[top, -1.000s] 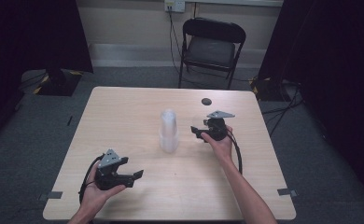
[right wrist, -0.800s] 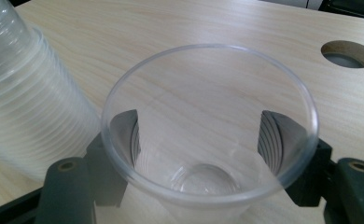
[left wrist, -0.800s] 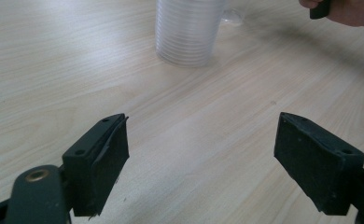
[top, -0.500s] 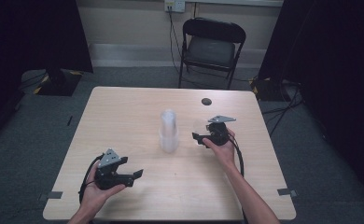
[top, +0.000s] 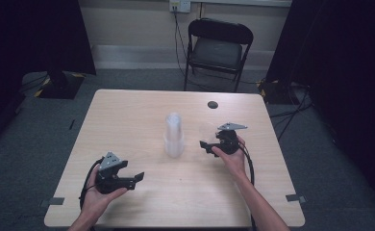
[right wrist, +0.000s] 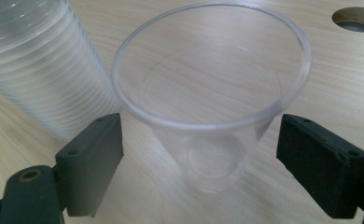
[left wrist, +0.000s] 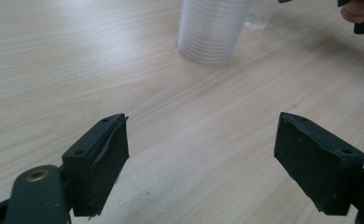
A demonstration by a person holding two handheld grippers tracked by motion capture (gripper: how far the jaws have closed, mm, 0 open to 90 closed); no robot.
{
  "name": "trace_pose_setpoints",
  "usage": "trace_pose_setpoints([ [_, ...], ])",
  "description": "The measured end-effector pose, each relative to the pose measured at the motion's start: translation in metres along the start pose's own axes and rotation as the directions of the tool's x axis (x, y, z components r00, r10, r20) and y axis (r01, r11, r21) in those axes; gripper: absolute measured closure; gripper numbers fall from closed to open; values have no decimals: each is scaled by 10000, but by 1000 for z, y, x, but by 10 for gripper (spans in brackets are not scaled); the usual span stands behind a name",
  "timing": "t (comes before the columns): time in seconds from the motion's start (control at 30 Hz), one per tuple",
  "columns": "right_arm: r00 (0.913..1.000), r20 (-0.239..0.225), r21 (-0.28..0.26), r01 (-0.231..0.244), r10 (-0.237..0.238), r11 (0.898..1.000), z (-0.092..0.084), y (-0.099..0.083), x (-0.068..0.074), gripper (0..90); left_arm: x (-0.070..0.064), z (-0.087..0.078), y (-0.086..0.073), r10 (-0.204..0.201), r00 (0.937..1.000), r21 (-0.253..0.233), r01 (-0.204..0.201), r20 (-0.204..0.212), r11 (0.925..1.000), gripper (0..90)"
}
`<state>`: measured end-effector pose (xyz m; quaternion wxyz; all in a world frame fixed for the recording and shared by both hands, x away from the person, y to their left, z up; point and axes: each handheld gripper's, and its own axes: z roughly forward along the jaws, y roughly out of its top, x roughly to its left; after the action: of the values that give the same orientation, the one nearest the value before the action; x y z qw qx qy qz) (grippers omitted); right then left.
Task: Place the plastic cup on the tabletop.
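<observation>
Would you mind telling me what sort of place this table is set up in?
Probably a lab or recording room, not a home: dark curtains hang at both sides, a folding chair stands by a bare wall, and cables run across grey carpet beside the plain wooden table.

A stack of cups (top: 173,134) stands at the middle of the table (top: 128,115). A single cup (right wrist: 208,121) stands just beside it, between the right tool's (top: 206,146) jaws. The left tool (top: 136,178) sits near the front left, well apart.
</observation>
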<state>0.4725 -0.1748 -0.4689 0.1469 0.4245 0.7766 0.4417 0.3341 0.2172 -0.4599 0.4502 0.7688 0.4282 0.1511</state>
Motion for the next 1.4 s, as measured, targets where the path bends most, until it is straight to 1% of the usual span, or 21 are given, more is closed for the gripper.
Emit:
trace_pose_setpoints([
  [0.07,10000,-11,33,-42,42,10000,-3,-3,0,145,0,0,0,-59,10000,-26,59,1,10000,176],
  [0.13,9999,105,3,-47,47,10000,-6,-6,0,145,1,0,0,-66,10000,-3,66,-5,10000,175],
  [0.27,9999,110,45,-49,49,10000,-15,-10,-2,145,3,-1,0,-58,10000,6,58,-70,10000,173],
  [0.33,9999,109,75,-35,34,10000,-19,-12,-3,145,3,-1,0,-124,9999,-2,124,-74,9999,173],
  [0.4,9999,148,92,1,-2,10000,-23,-13,-5,145,4,-2,0,-54,9998,1,54,-177,10000,173],
  [0.53,9997,263,113,12,-15,9999,-34,-17,-6,145,5,-4,1,50,9997,6,-50,-241,10000,173],
  [0.6,9997,244,76,-36,34,10000,-40,-19,-7,150,6,-5,1,166,9994,-1,-166,-308,9999,173],
  [0.67,9997,221,109,-127,125,9999,-45,-20,-6,151,7,-6,1,158,9994,-19,-158,-321,9999,173],
  [0.7,9997,219,131,-104,101,9999,-49,-20,-5,151,7,-6,1,119,9994,-20,-120,-330,9999,173],
  [0.77,9996,273,-10,-38,38,10000,-59,-22,-1,167,6,-6,2,153,9994,-23,-154,-322,9999,173],
  [0.83,9997,229,-70,19,-17,10000,-66,-25,2,167,6,-7,1,224,9990,5,-224,-378,9997,173],
  [0.9,9996,264,-54,37,-36,10000,-73,-29,4,167,7,-7,1,248,9989,62,-246,-402,9997,173],
  [1.03,9994,316,-19,107,-106,9999,-87,-38,7,168,8,-7,0,149,9990,70,-146,-421,9999,173],
  [1.13,9992,323,124,238,-242,9996,-97,-43,9,155,9,-7,0,-151,9990,94,155,-415,9998,175],
  [1.2,9989,387,166,257,-263,9995,-104,-48,11,154,9,-7,-1,-136,9989,99,141,-440,9999,175],
  [1.27,9992,359,103,168,-171,9998,-112,-53,11,154,9,-7,-2,-167,9991,63,170,-380,9998,174],
  [1.3,9991,407,110,118,-123,9999,-115,-56,11,154,9,-7,-2,-93,9991,116,98,-424,9999,172],
  [1.33,9990,433,116,58,-63,9999,-118,-60,11,154,9,-7,-2,-126,9990,130,131,-424,9998,171],
  [1.4,9983,559,11,-192,191,9998,-120,-72,11,158,9,-6,-2,-152,9989,123,158,-439,9998,170],
])
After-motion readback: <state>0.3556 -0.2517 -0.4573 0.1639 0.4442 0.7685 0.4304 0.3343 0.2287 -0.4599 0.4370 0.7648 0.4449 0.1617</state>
